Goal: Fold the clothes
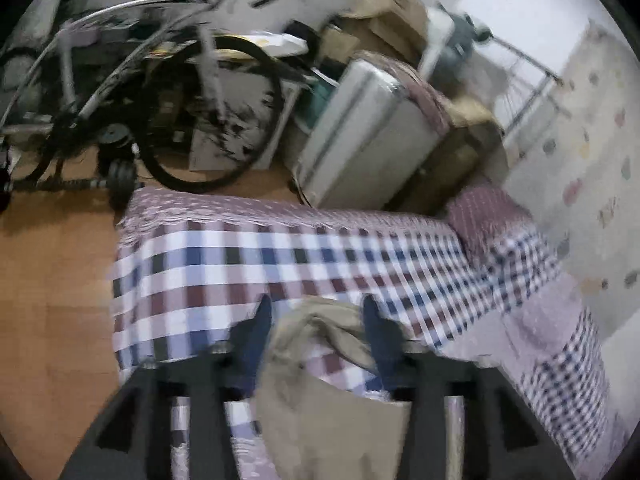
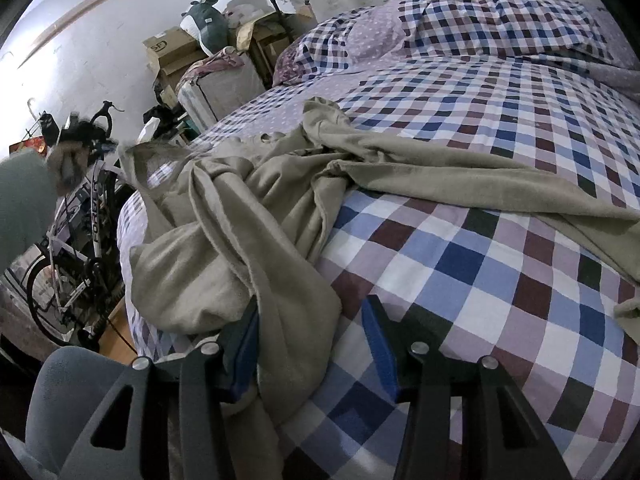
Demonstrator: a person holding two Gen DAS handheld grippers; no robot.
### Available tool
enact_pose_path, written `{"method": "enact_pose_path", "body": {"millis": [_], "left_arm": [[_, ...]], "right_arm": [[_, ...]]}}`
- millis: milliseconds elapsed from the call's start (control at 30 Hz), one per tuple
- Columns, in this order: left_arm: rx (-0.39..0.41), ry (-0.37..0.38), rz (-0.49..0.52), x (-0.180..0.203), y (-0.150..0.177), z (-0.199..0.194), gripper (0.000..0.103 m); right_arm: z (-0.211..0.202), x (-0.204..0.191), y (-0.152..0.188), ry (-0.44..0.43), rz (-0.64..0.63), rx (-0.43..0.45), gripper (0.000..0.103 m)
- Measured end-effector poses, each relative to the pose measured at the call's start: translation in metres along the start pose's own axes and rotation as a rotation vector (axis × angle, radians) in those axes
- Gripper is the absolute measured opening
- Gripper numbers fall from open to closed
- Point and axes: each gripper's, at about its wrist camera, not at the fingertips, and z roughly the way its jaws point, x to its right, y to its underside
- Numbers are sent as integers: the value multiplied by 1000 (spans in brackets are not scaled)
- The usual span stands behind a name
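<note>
A beige garment (image 2: 248, 216) lies crumpled on the checked bed (image 2: 500, 264), one long part stretching to the right. My right gripper (image 2: 312, 320) stands open low over the bed's near edge, and a fold of the garment runs between its blue pads (image 2: 244, 344) without being pinched. In the blurred left wrist view, my left gripper (image 1: 318, 320) is open above the bed (image 1: 240, 264), with beige cloth (image 1: 332, 408) bunched between and below its fingers (image 1: 256, 336). In the right wrist view the left gripper (image 2: 74, 152) appears blurred at the left, beside a raised edge of the garment.
A bicycle (image 2: 76, 248) stands on the wooden floor (image 1: 52, 320) beside the bed, with dumbbells (image 1: 116, 184) near it. Cardboard boxes (image 2: 172, 52), a covered box (image 1: 360, 132), a plush toy (image 2: 206, 24) and a clothes rack crowd the wall. Pillows (image 2: 480, 16) lie at the bed's head. A sleeve (image 2: 24, 200) shows at the left.
</note>
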Motion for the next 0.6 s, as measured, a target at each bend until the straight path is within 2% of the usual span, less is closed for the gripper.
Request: {"method": "enact_pose_path", "body": {"millis": [67,133,267,400,500,600], "left_arm": [[-9,41,-16,-15,7,-3,63],[-59,84,20,-17,22,-2,64],[-172,198,194,10,72,-9,75],[-334,358,438,58,158,-29,78],[-488,503,615,97,237,-55,78],[-597,583,682,127,289,-68,78]], "right_arm": [[-1,0,0,-1,-2,1,53],[-6,1,-2,-10,3,17,53],[-17,3,-5,-38,15,56,53],[-28,4,-9,-68,22,89,53],[-37,8,-10,-71,17,94,53],[-51,15,-8,-67,28,107,53]]}}
